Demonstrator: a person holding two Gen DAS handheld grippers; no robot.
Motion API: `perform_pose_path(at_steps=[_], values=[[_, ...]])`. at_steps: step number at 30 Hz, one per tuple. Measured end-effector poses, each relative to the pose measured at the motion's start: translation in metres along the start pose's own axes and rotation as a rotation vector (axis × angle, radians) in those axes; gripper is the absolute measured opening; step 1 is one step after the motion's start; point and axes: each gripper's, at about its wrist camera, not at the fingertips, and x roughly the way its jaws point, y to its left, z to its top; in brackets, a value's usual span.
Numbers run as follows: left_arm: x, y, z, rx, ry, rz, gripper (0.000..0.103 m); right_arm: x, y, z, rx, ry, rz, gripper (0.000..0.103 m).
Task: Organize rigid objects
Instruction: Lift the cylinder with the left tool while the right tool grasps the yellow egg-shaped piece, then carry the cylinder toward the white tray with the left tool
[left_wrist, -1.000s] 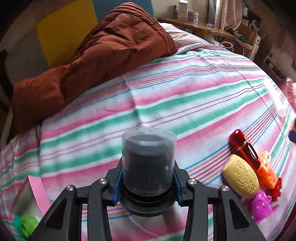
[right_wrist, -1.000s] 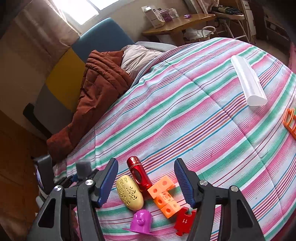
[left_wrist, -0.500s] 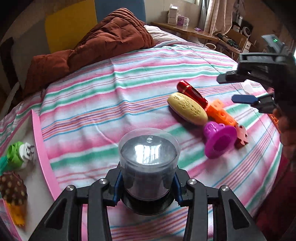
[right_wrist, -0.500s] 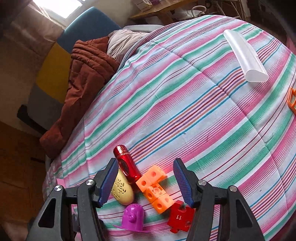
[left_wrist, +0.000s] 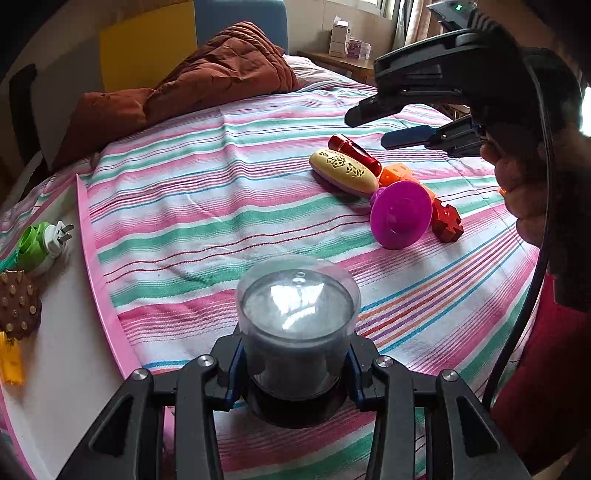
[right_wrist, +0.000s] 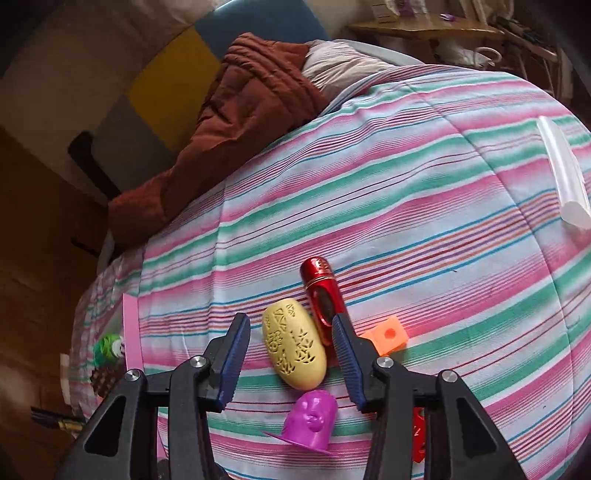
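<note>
My left gripper is shut on a clear-lidded cylindrical case with a dark stack inside, held above the striped bedspread near the pink-rimmed white tray. My right gripper is open, jaws either side of the yellow perforated oval, above it. It also shows in the left wrist view over the pile. The pile holds the yellow oval, a red cylinder, orange cubes, a purple face-shaped toy and a red puzzle piece.
The tray holds a green plug-in device, a brown studded piece and a yellow item. A brown quilt lies at the bed's head. A white tube lies on the far right of the bedspread.
My left gripper swung with the case toward the tray edge. My right gripper dropped closer over the toy pile and now straddles the yellow oval.
</note>
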Motion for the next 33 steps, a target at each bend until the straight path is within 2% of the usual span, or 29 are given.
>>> perform_pose_path(at_steps=[5,12,15,19,25,33], values=[[0.003,0.002,-0.001,-0.006,-0.016,-0.014,0.044,0.02,0.027,-0.004,-0.144,0.038,-0.048,0.043],[0.007,0.008,0.0,-0.032,-0.014,-0.037,0.044,0.054,0.032,-0.01,-0.266,0.117,-0.215,0.045],[0.008,0.008,0.0,-0.033,-0.017,-0.033,0.044,0.064,0.031,-0.016,-0.289,0.158,-0.227,0.044],[0.009,0.007,0.0,-0.034,-0.019,-0.032,0.044,0.067,0.035,-0.021,-0.326,0.15,-0.254,0.044],[0.011,0.002,0.001,-0.019,-0.026,-0.03,0.044,0.069,0.031,-0.022,-0.32,0.156,-0.248,0.044],[0.01,0.002,0.002,-0.041,-0.025,-0.028,0.044,0.07,0.034,-0.033,-0.427,0.126,-0.284,0.044]])
